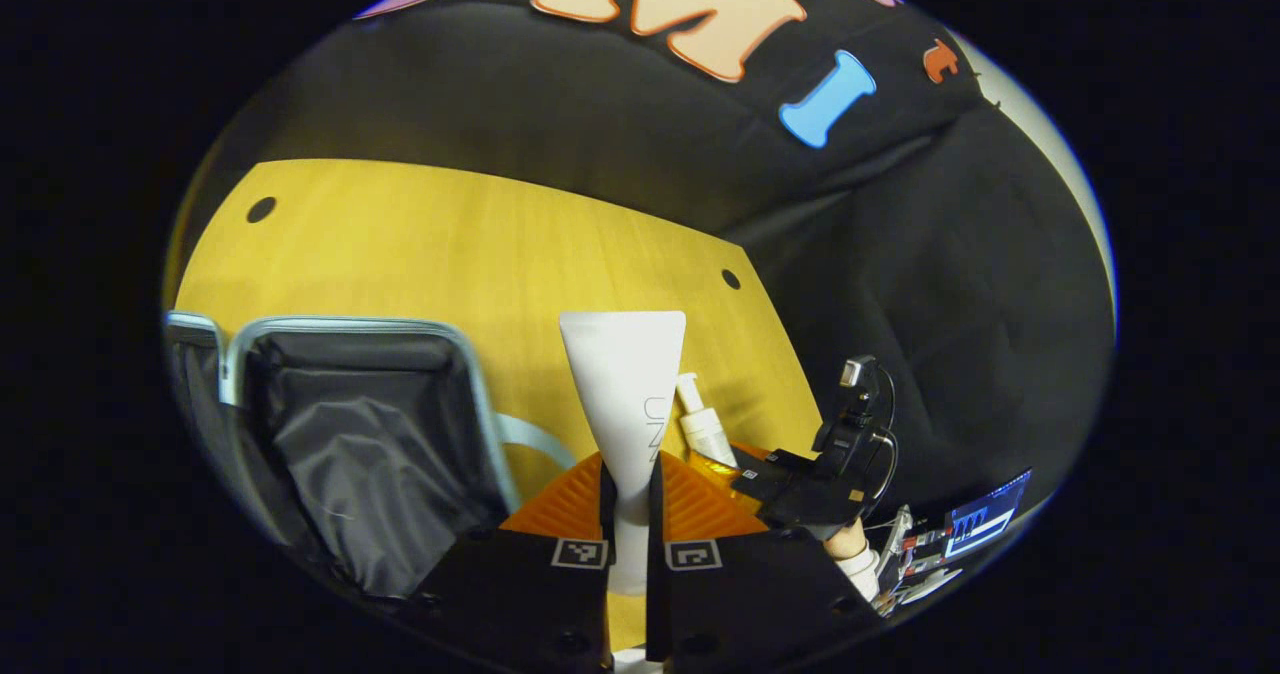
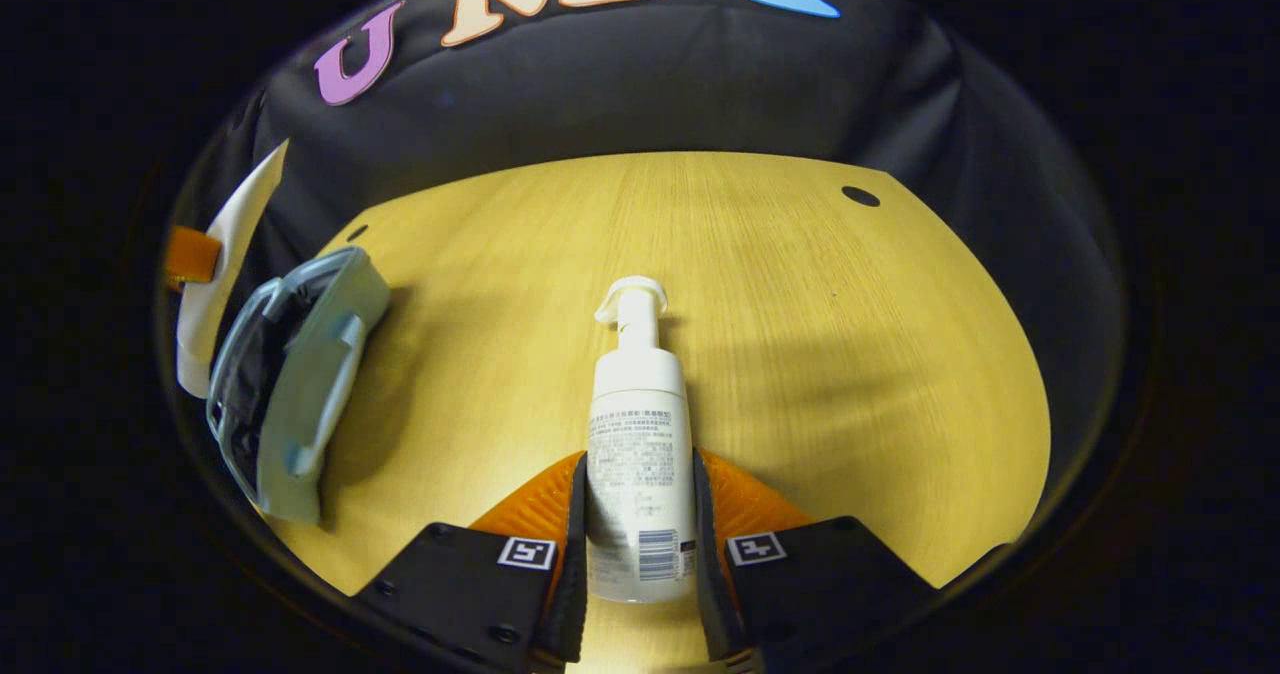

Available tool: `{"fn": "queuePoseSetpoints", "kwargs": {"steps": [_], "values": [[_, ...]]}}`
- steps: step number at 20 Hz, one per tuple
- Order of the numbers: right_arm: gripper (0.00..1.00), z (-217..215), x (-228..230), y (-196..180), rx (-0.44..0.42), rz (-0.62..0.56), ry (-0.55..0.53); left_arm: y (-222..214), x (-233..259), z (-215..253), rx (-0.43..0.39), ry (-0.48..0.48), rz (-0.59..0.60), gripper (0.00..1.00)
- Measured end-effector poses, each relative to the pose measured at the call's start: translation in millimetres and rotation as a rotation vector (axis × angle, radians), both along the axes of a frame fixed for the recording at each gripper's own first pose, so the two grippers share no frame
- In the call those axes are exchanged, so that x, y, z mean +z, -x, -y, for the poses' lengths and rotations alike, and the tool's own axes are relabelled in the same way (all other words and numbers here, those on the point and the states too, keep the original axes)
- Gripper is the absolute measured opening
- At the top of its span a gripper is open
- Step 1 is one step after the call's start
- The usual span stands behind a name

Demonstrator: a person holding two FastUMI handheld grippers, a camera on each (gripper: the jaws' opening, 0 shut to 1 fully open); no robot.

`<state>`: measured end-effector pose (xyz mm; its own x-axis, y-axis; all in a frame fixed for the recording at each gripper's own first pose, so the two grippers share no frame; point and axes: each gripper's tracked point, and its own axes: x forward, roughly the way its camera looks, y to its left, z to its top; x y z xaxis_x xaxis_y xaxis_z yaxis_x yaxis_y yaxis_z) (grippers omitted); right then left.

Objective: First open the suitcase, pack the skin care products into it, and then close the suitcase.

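Suitcase (image 1: 370, 454) stands open at the left of the left gripper view, dark lining showing inside its pale blue rim, sitting on the yellow desk (image 1: 450, 244). Moving right, the left tongs (image 1: 630, 524) are pinching a white tube (image 1: 625, 404), both orange fingers pressed on its narrow end, flat crimped end pointing away from the camera. Just right of the tube, the white pump bottle (image 1: 705, 429) peeks out, held in the right tongs (image 1: 745, 479) farther off, with a sleeve at the wrist below.

Over to the right gripper view: suitcase (image 2: 290, 384) at the far left edge of the desk (image 2: 850, 354), seen edge-on. Centre frame, the right tongs (image 2: 640, 534) clamp the pump bottle (image 2: 640, 434) from both sides, pump head pointing away, above the bare wood
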<state>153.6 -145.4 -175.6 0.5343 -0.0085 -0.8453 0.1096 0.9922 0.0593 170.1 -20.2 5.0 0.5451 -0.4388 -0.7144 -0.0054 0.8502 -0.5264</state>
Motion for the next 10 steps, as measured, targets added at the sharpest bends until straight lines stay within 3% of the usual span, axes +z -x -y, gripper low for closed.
{"fn": "queuePoseSetpoints", "kwargs": {"steps": [2,3,7,10], "values": [[0.46,-15.9,28.0,-13.1,0.028,0.062,-0.052,15.7,-29.5,-38.0,0.058,-0.029,-0.035,0.10],[0.47,-37.3,43.0,-17.6,0.054,0.085,-0.078,22.5,-47.6,-52.1,0.090,-0.030,-0.068,0.06],[0.47,-146.1,85.0,-36.5,0.185,0.123,-0.180,32.5,-122.7,-86.8,0.163,-0.033,-0.226,0.07],[0.47,-231.3,86.2,-43.3,0.242,0.068,-0.339,14.8,-153.4,-96.3,0.185,-0.043,-0.262,0.07]]}}
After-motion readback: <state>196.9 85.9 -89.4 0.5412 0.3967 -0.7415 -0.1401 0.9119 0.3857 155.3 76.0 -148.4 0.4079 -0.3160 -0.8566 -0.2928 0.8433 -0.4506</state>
